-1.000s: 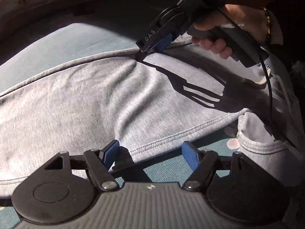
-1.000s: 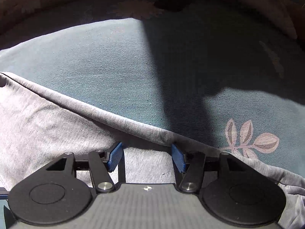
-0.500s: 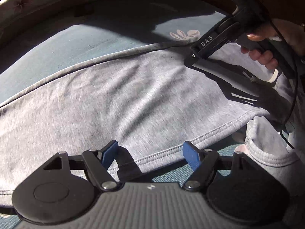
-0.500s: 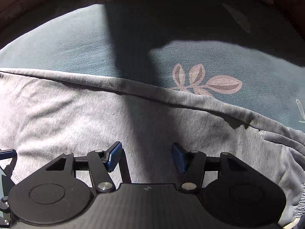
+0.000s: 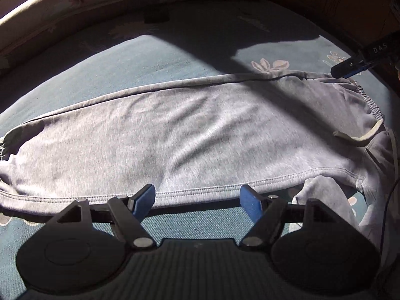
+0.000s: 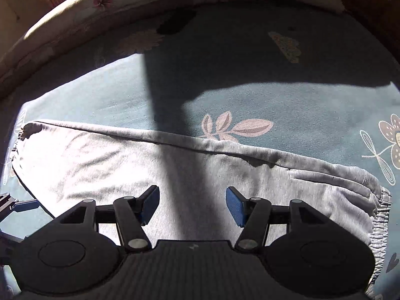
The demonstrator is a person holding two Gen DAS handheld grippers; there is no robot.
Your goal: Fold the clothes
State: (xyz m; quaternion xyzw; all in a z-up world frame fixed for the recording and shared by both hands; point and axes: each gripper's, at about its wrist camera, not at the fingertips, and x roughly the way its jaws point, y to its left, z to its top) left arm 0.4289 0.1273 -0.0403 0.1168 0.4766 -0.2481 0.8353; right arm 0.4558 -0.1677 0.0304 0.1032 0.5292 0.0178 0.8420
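Grey sweatpants (image 5: 190, 135) lie flat and lengthwise on a teal bedsheet (image 5: 140, 60), elastic waistband (image 5: 372, 105) at the right, a second leg (image 5: 332, 200) bunched at lower right. My left gripper (image 5: 197, 200) hangs open over the near stitched seam, nothing between its blue pads. In the right wrist view the same sweatpants (image 6: 105, 160) spread below my right gripper (image 6: 192, 202), which is open and empty above the cloth near the waistband (image 6: 380, 225). The right gripper's tip (image 5: 350, 67) shows at the far right edge of the left view, above the waistband corner.
The teal sheet carries pink leaf prints (image 6: 235, 125) and flower prints (image 6: 390, 145). A pale floral headboard or pillow edge (image 6: 82, 20) curves along the back. Dark wood (image 5: 337, 5) stands at the upper right. A broad shadow (image 6: 175, 150) crosses the bed.
My right gripper has swung away from the middle of the far edge toward the waistband end and risen. My left gripper has lifted, so more of the sweatpants shows. Both stay open.
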